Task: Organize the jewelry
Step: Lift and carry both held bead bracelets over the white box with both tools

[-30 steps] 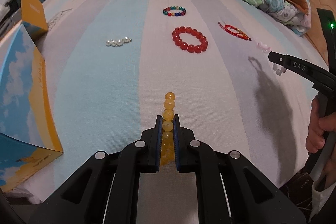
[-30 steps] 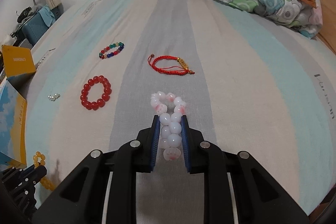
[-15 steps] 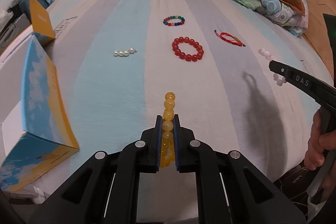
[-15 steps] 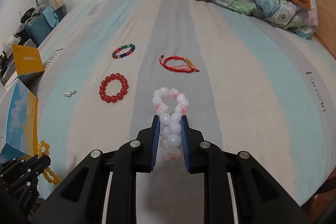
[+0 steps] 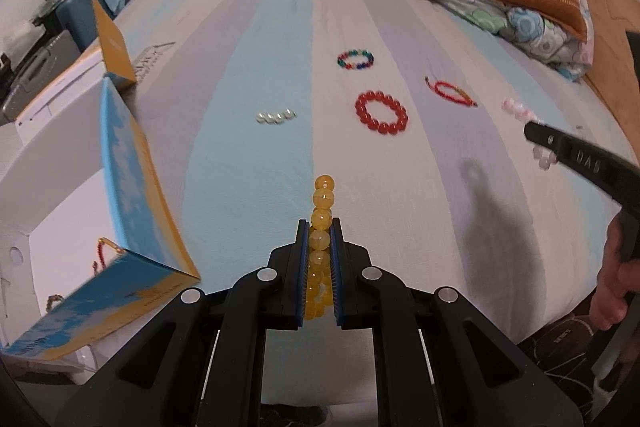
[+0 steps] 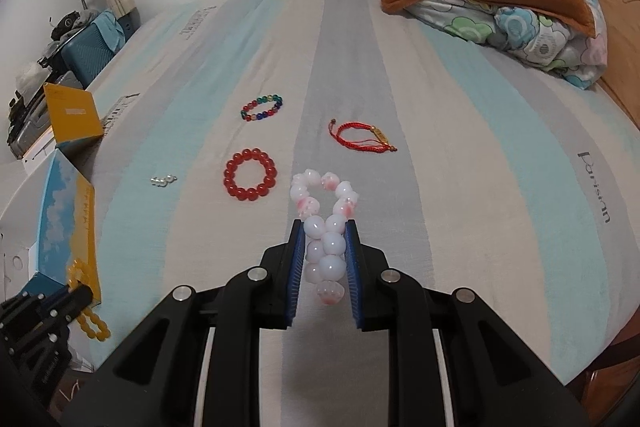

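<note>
My left claw (image 5: 319,227) is closed on the yellow bead bracelet (image 5: 323,203), which is pinched flat between the pads with several beads projecting past the tips. My right claw (image 6: 324,231) is closed on the pink-and-white bead bracelet (image 6: 325,211); its loose loop hangs forward of the tips, above the bed (image 6: 480,167).

Risks:
- Round, smooth beads can roll out of a flat pinch if I tilt or jerk either claw.
- The free loop on the right can swing and snag.
- The open box (image 5: 132,187) stands close on my left; its raised flap can catch the left claw or the projecting beads on the way in.

Clearances:
- The near edge of the bed runs just under both claws. A dropped bracelet may fall to the floor.
- The red bead bracelet (image 6: 251,174), multicolour bracelet (image 6: 262,106), red cord bracelet (image 6: 362,135) and small pearl piece (image 6: 163,180) lie well ahead, apart from each other.
- The bed between them and me is open.
</note>
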Demonstrator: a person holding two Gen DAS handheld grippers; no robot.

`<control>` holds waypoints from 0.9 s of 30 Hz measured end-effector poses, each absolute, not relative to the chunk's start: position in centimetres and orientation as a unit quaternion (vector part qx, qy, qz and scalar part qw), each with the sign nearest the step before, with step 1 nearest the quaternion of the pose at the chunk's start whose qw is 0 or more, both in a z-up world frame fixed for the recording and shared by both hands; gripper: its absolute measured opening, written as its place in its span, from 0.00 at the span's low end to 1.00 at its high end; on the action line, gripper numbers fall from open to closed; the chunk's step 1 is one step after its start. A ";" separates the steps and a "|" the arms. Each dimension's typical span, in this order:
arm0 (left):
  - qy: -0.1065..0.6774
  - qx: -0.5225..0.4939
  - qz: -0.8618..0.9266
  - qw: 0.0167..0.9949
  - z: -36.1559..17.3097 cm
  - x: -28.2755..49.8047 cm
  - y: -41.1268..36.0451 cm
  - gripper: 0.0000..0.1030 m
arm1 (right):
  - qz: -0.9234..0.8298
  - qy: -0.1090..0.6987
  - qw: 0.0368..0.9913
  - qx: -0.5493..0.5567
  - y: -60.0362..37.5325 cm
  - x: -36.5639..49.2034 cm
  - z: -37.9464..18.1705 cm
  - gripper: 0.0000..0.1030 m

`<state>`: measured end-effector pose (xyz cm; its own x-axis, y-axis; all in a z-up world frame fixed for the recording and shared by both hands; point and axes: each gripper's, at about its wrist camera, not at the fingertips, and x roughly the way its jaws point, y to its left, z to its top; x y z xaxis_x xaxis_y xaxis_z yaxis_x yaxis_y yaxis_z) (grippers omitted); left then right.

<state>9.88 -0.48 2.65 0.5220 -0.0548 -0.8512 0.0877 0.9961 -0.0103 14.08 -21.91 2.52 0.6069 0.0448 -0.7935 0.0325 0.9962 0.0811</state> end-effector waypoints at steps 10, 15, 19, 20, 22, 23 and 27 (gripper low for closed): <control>0.469 0.006 -0.022 0.883 5.7 10.0 2.7 0.09 | 0.020 0.433 0.901 0.033 -18.7 14.0 4.5 0.18; 0.460 -0.004 -0.008 0.888 6.7 10.0 4.7 0.09 | 0.031 0.431 0.901 0.025 -16.6 14.1 5.0 0.18; 0.455 -0.016 0.006 0.890 7.4 9.9 6.8 0.09 | 0.043 0.430 0.901 0.020 -14.5 14.2 5.2 0.18; 0.453 -0.019 0.010 0.891 7.6 9.8 7.5 0.09 | 0.045 0.431 0.901 0.020 -14.0 14.3 5.2 0.18; 0.450 -0.025 0.020 0.892 8.0 9.6 9.0 0.09 | 0.052 0.430 0.901 0.015 -12.8 14.4 5.3 0.18; 0.449 -0.029 0.024 0.893 8.1 9.6 9.6 0.09 | 0.056 0.429 0.901 0.011 -12.0 14.4 5.4 0.18; 0.443 -0.040 0.042 0.895 8.9 9.1 12.3 0.09 | 0.073 0.426 0.902 0.001 -9.1 14.4 5.7 0.18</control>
